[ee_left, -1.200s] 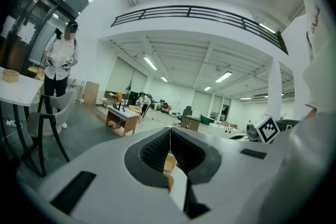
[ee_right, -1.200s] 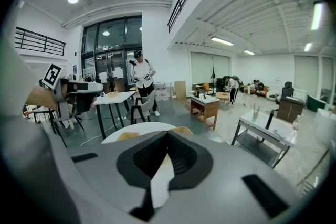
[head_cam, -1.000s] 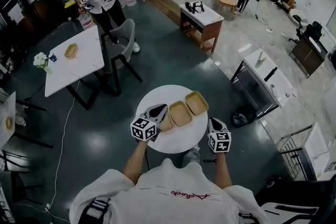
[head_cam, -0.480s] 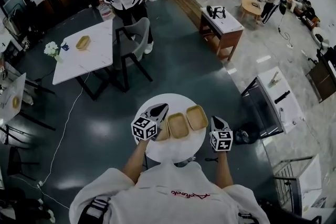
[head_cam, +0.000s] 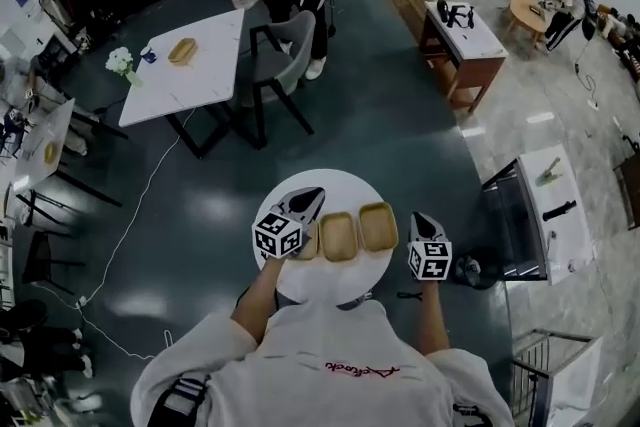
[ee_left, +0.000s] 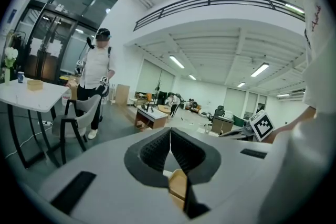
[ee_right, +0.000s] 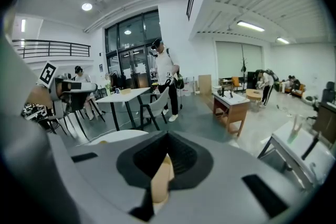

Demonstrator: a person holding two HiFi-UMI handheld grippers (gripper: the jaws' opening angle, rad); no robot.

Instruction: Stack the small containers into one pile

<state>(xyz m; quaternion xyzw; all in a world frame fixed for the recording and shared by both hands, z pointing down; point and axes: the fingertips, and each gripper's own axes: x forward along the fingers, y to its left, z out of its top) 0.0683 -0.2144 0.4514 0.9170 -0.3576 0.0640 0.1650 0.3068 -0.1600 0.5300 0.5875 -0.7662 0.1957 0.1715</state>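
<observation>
Three shallow tan rectangular containers (head_cam: pixel 338 236) lie unstacked in a side-by-side row across the round white table (head_cam: pixel 345 189), with their long axes running away from the person. The left gripper (head_cam: pixel 312 198), jaws closed together, sits over the table's left side by the end container. The right gripper (head_cam: pixel 418 218), jaws also closed, hangs beyond the table's right edge. The left is judged nearer.

Containers (head_cam: pixel 339 236) matt tan, paper-like; table (head_cam: pixel 345 187) smooth, wht; floor (head_cam: pixel 190 245) glossy.

Containers and grippers, counted
Three small containers (head_cam: pixel 339 236) are sitting on the round surface (head_cam: pixel 345 183); two tools are hovering alongside, the left hand-held gripper (head_cam: pixel 312 197) and the right hand-held gripper (head_cam: pixel 419 218).
</observation>
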